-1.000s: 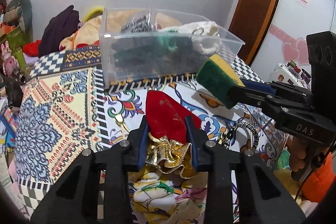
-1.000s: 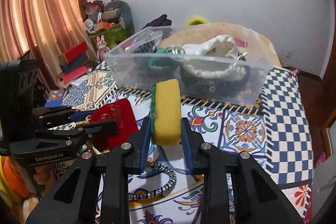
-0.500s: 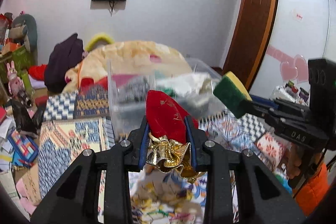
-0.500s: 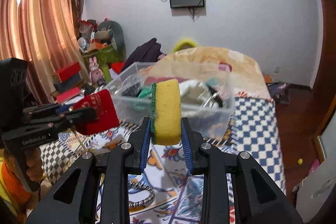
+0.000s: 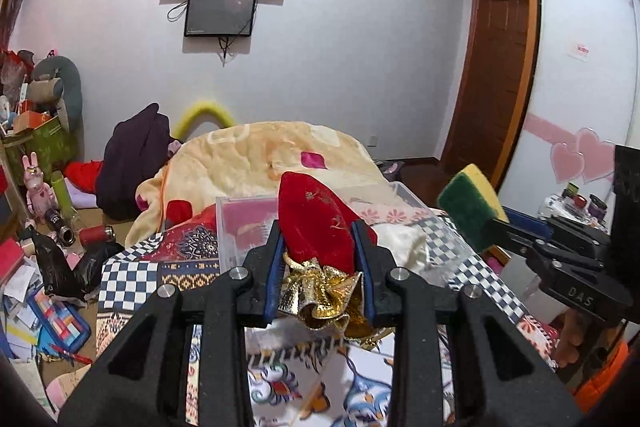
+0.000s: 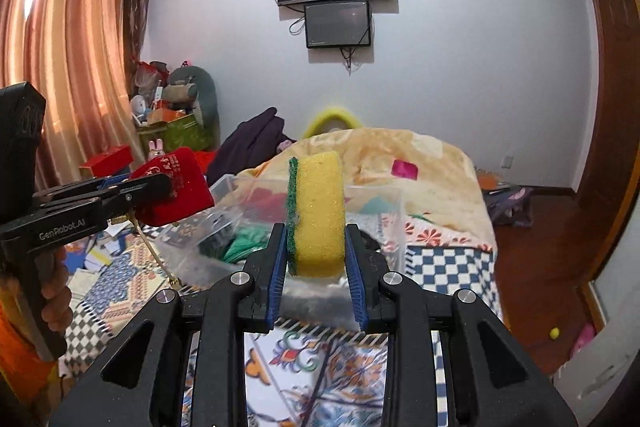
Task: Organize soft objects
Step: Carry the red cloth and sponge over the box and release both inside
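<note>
Your left gripper pinches one red velvet pouch, gold ruffle bunched at its fingers. Your right gripper squeezes one porous yellow sponge, green scrub face leftward. One clear plastic bin sits just beyond both.

You hold a red pouch with gold embroidery in your left fingers, its point up and its crumpled gold trim bunched low between them. Your right fingers clamp a sponge standing on edge, yellow foam with a green scouring layer on its left face. Both ride in the air just before the clear bin, which holds green, white and dark soft things.
</note>
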A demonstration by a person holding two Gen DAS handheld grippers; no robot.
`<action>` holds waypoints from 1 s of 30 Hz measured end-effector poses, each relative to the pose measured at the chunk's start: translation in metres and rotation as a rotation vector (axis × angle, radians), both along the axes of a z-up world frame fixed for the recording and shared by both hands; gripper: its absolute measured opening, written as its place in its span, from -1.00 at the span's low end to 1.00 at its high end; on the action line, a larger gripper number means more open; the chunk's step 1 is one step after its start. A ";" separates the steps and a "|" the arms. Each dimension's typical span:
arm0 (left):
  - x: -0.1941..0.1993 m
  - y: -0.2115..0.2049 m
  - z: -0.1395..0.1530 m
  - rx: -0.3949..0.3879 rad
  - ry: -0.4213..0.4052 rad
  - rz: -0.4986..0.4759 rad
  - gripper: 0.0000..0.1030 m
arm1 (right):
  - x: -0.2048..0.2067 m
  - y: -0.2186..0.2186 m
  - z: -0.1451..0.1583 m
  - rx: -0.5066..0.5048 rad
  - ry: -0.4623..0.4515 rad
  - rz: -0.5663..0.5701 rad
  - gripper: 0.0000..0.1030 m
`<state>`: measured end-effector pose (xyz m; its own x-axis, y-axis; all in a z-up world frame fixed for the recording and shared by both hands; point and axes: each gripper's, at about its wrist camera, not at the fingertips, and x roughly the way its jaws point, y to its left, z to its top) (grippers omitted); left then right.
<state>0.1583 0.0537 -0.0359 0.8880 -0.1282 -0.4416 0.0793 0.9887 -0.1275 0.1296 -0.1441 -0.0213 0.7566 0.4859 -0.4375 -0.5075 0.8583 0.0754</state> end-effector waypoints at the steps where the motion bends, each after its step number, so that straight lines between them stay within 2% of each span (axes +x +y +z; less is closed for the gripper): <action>1: 0.005 0.000 -0.001 -0.002 0.006 0.005 -0.39 | 0.003 0.000 -0.001 -0.006 -0.002 -0.007 -0.50; 6: 0.029 0.001 -0.014 -0.009 0.049 0.018 -0.39 | 0.016 0.001 -0.008 -0.038 0.011 -0.041 -0.50; 16: 0.058 -0.014 -0.055 0.075 0.129 0.032 -0.39 | 0.043 -0.001 -0.035 -0.111 0.091 -0.076 -0.50; 22: 0.066 -0.015 -0.062 0.076 0.150 0.025 -0.38 | 0.050 0.007 -0.041 -0.137 0.113 -0.066 -0.50; 30: 0.060 -0.014 -0.062 0.100 0.150 0.044 0.01 | 0.051 0.014 -0.043 -0.179 0.106 -0.074 -0.50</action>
<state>0.2185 0.0394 -0.0983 0.8151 -0.0395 -0.5780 0.0231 0.9991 -0.0356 0.1803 -0.1297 -0.0639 0.7323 0.3387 -0.5908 -0.4404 0.8972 -0.0315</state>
